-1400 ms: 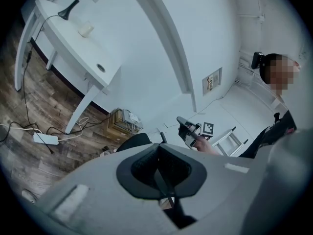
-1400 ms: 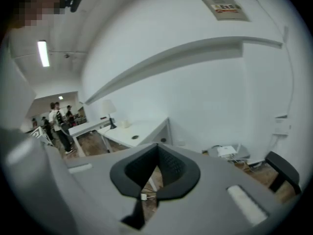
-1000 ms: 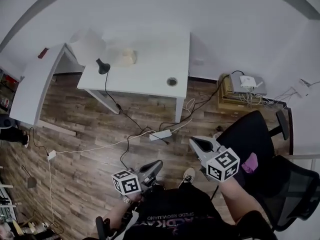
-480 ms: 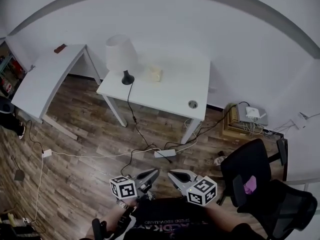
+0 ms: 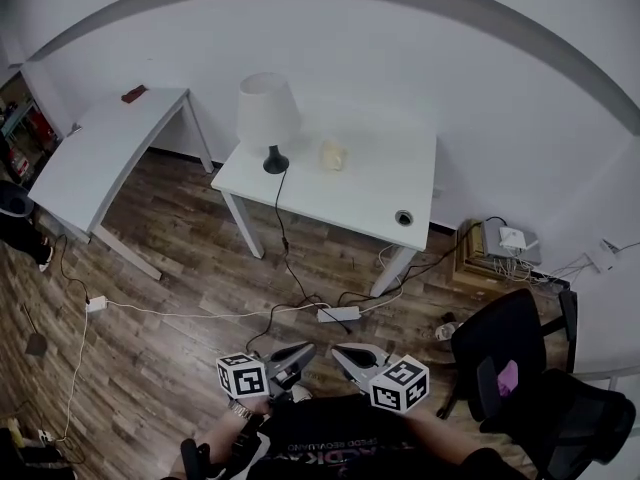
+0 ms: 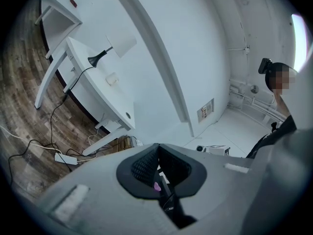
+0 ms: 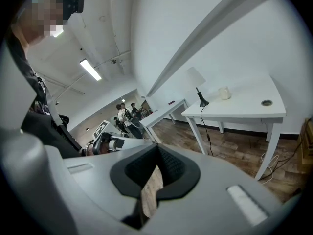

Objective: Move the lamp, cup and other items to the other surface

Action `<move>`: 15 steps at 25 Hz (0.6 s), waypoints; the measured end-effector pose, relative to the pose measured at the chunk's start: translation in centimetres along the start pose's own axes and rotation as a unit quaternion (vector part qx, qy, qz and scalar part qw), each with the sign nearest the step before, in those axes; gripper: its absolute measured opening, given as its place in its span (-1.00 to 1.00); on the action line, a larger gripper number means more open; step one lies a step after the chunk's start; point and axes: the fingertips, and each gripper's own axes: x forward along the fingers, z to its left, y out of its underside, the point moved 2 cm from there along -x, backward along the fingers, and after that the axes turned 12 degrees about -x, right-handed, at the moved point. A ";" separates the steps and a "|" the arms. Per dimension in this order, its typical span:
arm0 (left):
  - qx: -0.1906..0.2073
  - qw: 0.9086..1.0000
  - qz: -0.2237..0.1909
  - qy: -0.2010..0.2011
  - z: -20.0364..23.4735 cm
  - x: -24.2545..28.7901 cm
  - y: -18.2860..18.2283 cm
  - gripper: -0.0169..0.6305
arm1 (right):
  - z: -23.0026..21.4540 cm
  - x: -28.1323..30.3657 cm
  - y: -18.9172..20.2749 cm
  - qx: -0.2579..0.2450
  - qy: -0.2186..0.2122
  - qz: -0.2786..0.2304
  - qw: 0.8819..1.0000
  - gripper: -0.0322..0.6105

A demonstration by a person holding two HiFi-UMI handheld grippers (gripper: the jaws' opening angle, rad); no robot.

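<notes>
White table (image 5: 360, 193) by the wall carries lamp (image 5: 268, 113) and cup (image 5: 333, 156), untouched.
Left gripper (image 5: 300, 352) and right gripper (image 5: 345, 354) are closed, empty, well short of it. The cord (image 5: 285, 248) trailing to the floor could likely snag and tip the lamp.

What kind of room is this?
Probably an office or workroom. There's a white desk with a table lamp on it, a black office chair nearby, and a power strip lying on the wood floor.
</notes>
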 end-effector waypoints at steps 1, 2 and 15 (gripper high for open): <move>-0.001 1.000 -0.004 0.000 0.1 -0.4 -0.1 -0.96 | 0.2 0.2 0.0 0.000 -0.001 0.000 1.000 -0.89; -0.002 1.000 -0.008 0.000 0.1 -0.9 -0.2 -0.96 | 0.4 0.5 0.0 0.000 -0.002 0.002 1.000 -0.89; -0.003 1.000 -0.010 0.012 0.1 -3.1 0.1 -0.96 | 2.2 2.0 0.8 0.008 -0.010 0.007 1.000 -0.89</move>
